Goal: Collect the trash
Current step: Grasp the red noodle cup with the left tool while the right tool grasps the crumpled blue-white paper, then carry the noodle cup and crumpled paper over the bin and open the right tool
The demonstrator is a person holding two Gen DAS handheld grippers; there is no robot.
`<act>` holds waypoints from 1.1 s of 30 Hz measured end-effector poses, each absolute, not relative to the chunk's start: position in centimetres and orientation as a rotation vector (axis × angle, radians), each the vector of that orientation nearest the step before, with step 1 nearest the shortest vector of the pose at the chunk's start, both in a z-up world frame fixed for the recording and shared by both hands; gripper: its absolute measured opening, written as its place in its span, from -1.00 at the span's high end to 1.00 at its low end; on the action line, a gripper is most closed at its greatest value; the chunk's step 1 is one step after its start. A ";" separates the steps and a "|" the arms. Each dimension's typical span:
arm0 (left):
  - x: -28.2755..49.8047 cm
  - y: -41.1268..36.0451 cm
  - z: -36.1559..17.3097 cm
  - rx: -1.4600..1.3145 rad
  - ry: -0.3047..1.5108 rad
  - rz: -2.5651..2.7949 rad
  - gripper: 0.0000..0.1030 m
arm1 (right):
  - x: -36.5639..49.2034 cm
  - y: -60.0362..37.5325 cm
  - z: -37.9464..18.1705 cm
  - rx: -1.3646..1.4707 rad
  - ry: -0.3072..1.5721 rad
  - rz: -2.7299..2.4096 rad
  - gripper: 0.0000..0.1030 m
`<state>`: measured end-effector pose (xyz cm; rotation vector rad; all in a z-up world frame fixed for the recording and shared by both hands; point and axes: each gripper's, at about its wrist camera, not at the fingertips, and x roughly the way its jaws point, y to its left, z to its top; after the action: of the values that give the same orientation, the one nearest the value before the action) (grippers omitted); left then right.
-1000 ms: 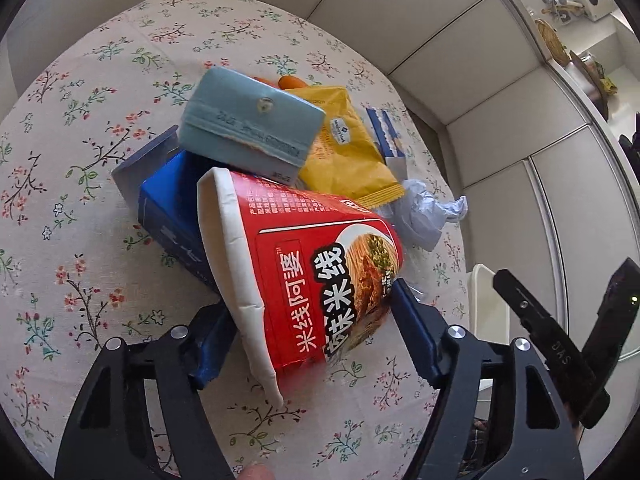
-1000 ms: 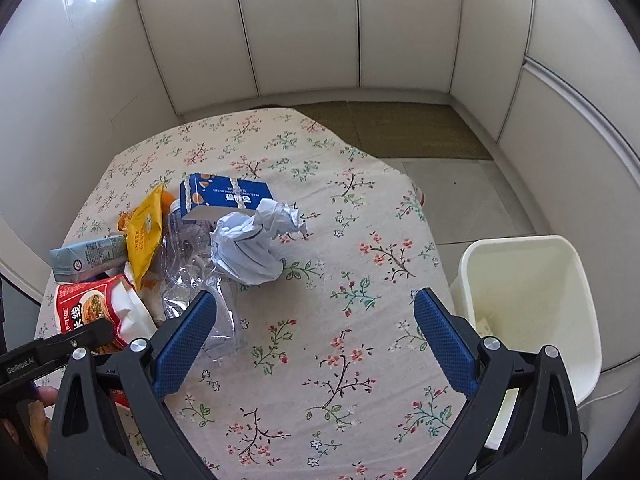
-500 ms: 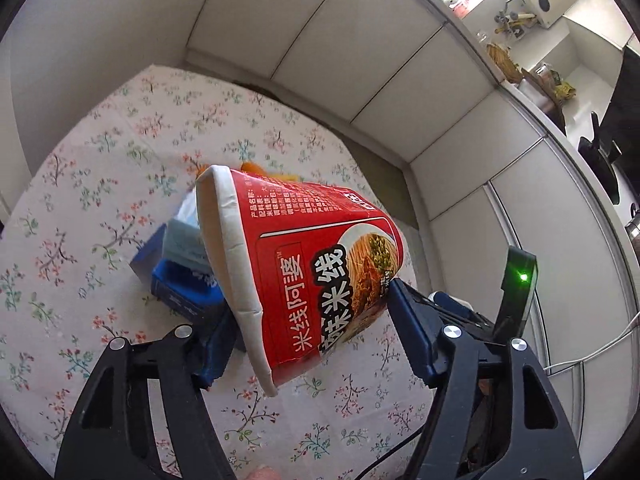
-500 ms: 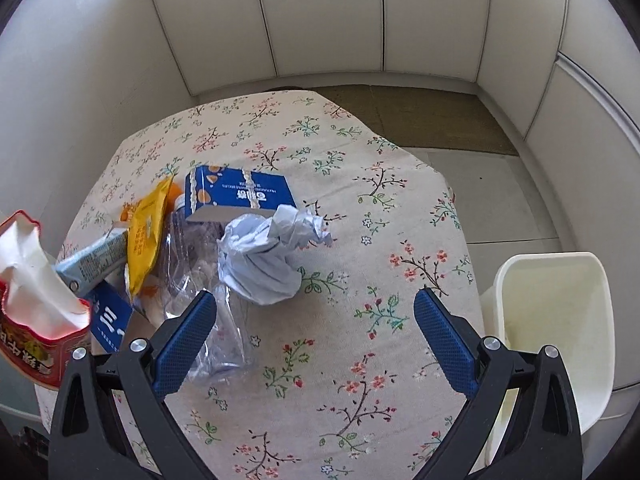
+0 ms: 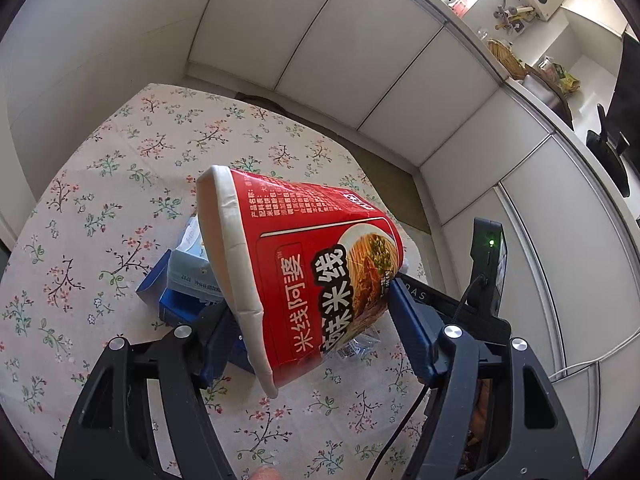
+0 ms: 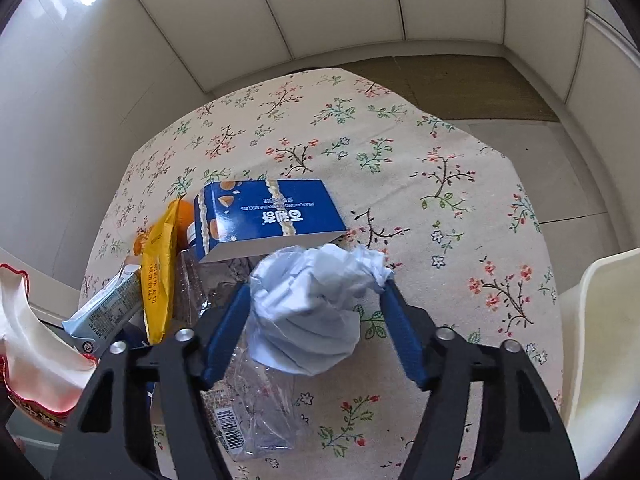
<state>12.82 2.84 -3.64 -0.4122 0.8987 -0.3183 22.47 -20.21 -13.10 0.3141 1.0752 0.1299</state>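
Crumpled paper sits between the closing right tool pads.

Red noodle cup, white rim; cream floral tabletop; blue box; yellow packet; pale-blue crumpled paper.

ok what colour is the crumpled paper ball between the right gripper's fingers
Pale blue-white crumpled paper ball, clearest in the right wrist view.
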 end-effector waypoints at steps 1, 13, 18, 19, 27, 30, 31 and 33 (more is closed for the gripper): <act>12.8 2.8 -3.7 -0.410 0.899 -0.317 -0.31 | 22.4 -20.0 -13.1 0.319 1.073 0.149 0.18; 12.4 2.4 -2.7 -0.405 0.868 -0.295 -0.31 | 20.0 -20.6 -9.2 0.347 0.981 0.190 0.45; 12.5 1.6 -2.3 -0.403 0.860 -0.308 -0.31 | 18.6 -21.9 -6.9 0.336 0.916 0.179 0.45; 12.6 1.3 -2.2 -0.402 0.859 -0.312 -0.31 | 18.2 -22.3 -6.4 0.337 0.903 0.175 0.45; 12.7 -0.9 -2.0 -0.377 0.856 -0.338 -0.31 | 15.9 -25.9 -3.9 0.310 0.816 0.094 0.45; 12.7 -1.7 -2.0 -0.370 0.853 -0.349 -0.31 | 15.0 -27.5 -3.0 0.305 0.776 0.061 0.44; 12.7 -2.0 -2.0 -0.369 0.853 -0.354 -0.31 | 14.7 -27.9 -2.7 0.301 0.762 0.049 0.44; 12.8 -2.4 -2.1 -0.365 0.854 -0.360 -0.31 | 14.0 -28.7 -2.0 0.294 0.736 0.026 0.44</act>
<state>12.75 -2.45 -2.05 -0.3651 0.8541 -0.3604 14.04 -28.75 -2.02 0.2944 0.7357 0.0262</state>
